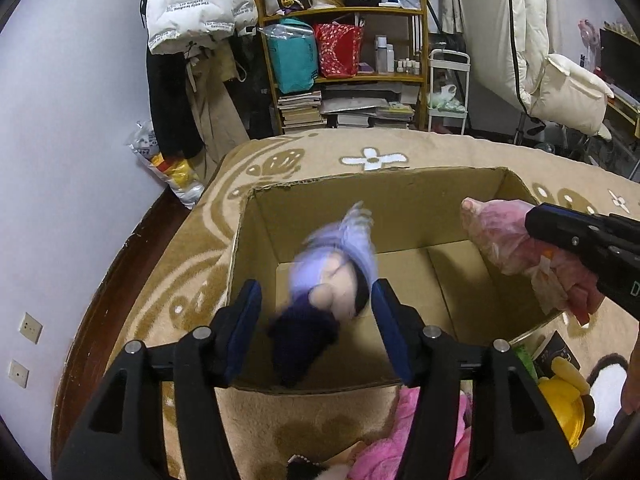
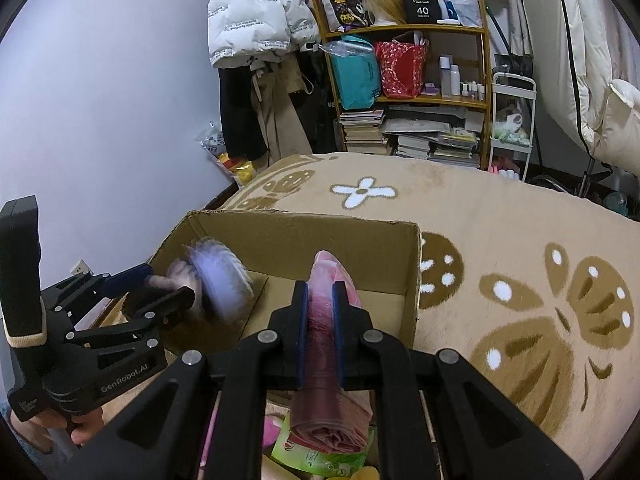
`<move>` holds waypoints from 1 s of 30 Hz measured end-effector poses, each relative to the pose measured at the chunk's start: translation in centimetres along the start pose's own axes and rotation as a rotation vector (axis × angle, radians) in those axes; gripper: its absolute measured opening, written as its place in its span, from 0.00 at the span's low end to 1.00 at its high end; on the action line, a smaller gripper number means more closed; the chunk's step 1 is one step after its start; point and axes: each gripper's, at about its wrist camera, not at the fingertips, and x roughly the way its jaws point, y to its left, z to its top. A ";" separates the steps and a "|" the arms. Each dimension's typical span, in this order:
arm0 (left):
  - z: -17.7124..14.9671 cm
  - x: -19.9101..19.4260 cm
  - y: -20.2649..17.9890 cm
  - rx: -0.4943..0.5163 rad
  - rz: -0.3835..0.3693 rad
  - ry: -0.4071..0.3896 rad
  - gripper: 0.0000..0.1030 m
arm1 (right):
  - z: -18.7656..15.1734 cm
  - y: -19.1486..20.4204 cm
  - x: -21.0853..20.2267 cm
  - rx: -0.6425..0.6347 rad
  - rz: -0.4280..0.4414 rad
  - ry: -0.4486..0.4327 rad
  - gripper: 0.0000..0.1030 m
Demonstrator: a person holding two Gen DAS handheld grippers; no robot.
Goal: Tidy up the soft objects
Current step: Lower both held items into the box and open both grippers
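Left wrist: left gripper (image 1: 316,332) spread wide, nothing pinched. Plush doll (image 1: 332,276), lavender hair and dark fuzzy body, blurred, sits just ahead between the fingers, over the open cardboard box (image 1: 400,200); looks mid-drop, long axis roughly along the fingers.

Right wrist: right gripper (image 2: 320,336) pressed onto a pink crinkly bagged soft item (image 2: 334,276), pointing forward at the box's near-right corner. Box directly ahead; right goes next.
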 end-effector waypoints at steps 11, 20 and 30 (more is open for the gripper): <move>0.1 -0.8 -0.3 0.039 0.030 -0.015 0.84 | -0.1 -0.4 -0.2 0.026 0.015 -0.003 0.15; -0.1 -3.3 1.0 0.008 0.078 -0.022 0.96 | 0.0 0.0 -3.1 0.028 -0.007 -0.024 0.83; -1.7 -7.2 2.1 -0.025 0.116 -0.032 0.98 | -0.7 -0.1 -6.7 0.040 -0.034 -0.013 0.98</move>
